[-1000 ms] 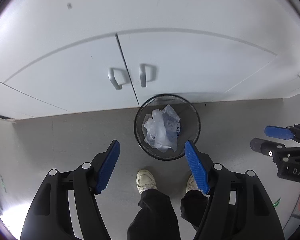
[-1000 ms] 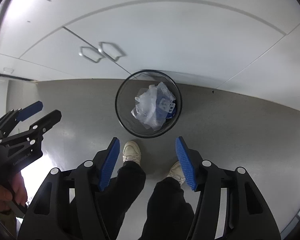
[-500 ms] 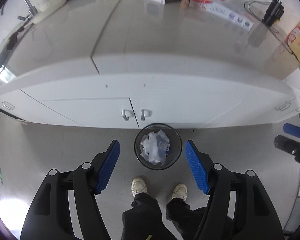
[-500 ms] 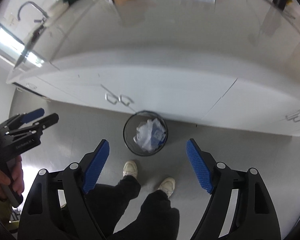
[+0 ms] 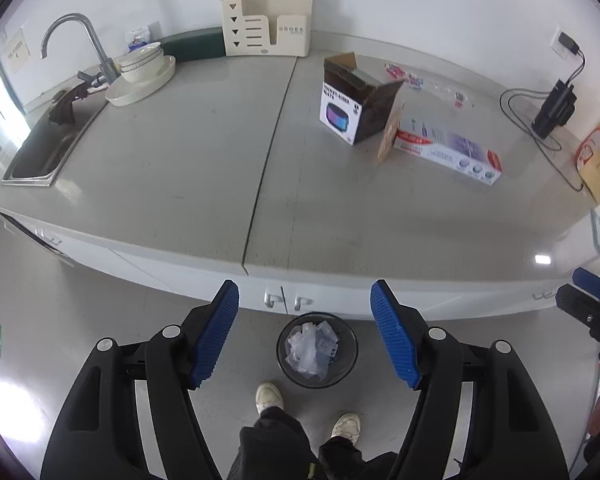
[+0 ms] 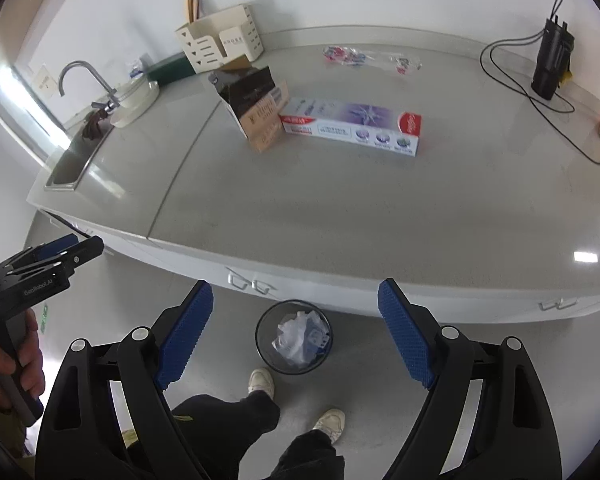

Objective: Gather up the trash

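Jaws apart, empty: left gripper (image 5: 305,330), right gripper (image 6: 296,330) opening.

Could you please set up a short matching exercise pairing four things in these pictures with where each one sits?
Things:
1. black wire-mesh wastebasket
2. long white and purple toothpaste carton
3. stack of white bowls
4. black charger with its cable

Places:
A. beside the curved metal faucet
B. far right of the grey countertop, under the wall socket
C. on the floor before the white cupboard doors
D. mid-counter, next to the open dark speaker box

Pairs: 1-C, 2-D, 3-A, 4-B
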### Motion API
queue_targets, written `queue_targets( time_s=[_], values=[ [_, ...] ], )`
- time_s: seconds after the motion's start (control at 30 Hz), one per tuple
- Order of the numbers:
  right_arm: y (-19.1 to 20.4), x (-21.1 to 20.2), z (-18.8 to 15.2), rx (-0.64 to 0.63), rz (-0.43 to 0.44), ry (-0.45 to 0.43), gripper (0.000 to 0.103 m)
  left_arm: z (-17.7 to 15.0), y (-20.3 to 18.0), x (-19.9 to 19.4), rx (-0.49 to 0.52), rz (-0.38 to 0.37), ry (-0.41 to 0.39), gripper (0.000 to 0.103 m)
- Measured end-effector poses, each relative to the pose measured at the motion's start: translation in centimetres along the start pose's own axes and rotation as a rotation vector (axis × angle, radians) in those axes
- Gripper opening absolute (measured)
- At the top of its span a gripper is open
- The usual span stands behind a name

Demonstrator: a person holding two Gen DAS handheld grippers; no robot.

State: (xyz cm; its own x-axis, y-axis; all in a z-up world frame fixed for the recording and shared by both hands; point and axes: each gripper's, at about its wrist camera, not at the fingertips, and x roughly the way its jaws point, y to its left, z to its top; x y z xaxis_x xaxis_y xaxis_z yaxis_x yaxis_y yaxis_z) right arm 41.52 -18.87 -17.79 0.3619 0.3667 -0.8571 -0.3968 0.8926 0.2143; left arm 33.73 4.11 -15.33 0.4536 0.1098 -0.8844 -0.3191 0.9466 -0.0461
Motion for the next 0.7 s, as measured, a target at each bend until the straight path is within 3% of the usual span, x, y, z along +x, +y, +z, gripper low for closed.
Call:
queue_targets(
  time_s=[0.13, 0.3, 0.7],
  values=[
    [0.8, 0.6, 2.2, 0.015, -0.011, -0.002, 0.086, 2.6, 1.2, 1.3, 0.021, -0.023, -0.002, 0.069],
    [2.8, 4.3, 5.9, 0.04, -0.044, 0.017, 0.086, 7.8, 3.7, 4.9, 0.058, -0.08, 0.0, 0.069],
    [7.6, 11.1, 15.4, 0.156, -0.158, 0.072, 0.086, 21.9, 5.0, 12.0, 0.305, -0.206, 0.022, 0.069]
  ],
)
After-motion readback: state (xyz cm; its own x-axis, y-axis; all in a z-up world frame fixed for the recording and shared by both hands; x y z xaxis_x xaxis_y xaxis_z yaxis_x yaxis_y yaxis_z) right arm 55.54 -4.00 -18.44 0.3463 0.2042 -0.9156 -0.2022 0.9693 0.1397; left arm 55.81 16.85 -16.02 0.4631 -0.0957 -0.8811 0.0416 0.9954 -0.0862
